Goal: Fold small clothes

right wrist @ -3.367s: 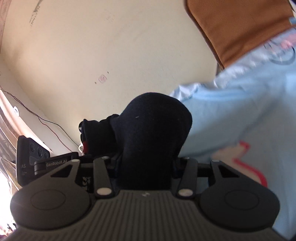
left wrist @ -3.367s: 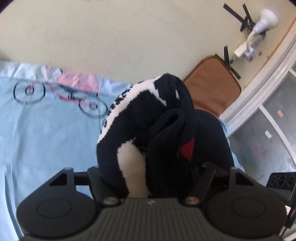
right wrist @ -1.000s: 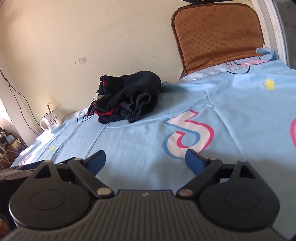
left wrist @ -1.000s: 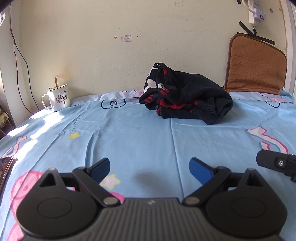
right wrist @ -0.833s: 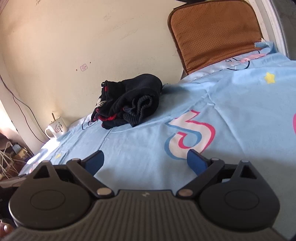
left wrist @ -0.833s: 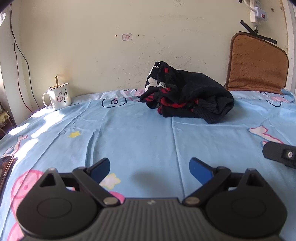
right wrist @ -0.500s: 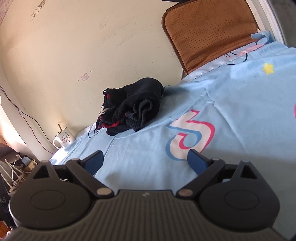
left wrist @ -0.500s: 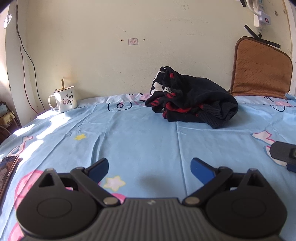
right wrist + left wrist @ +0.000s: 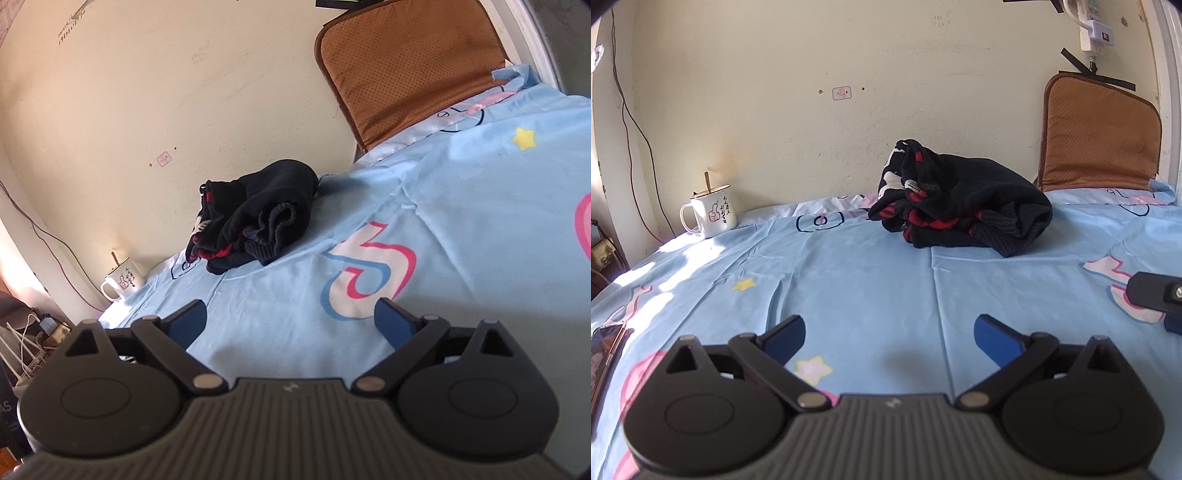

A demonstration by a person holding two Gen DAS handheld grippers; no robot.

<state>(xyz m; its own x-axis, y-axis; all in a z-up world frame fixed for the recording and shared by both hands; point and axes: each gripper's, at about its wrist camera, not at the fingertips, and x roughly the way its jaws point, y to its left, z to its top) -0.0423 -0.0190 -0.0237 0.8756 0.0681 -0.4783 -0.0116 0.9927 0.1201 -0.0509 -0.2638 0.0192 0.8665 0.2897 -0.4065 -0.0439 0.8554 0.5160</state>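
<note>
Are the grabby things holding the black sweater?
No. The left hand-held gripper and right hand-held gripper are both open and empty; the black sweater lies alone on the bed sheet.

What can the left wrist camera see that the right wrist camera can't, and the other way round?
Only the left wrist view shows the phone at the sheet's left edge, the white power strip on the wall, and part of the right gripper at the right edge.

Only the right wrist view shows the white cables beside the bed and the big pink-and-blue print on the sheet.

Both show the dark sweater bunched on the blue sheet, the mug, the brown cushion, and open, empty jaws.
</note>
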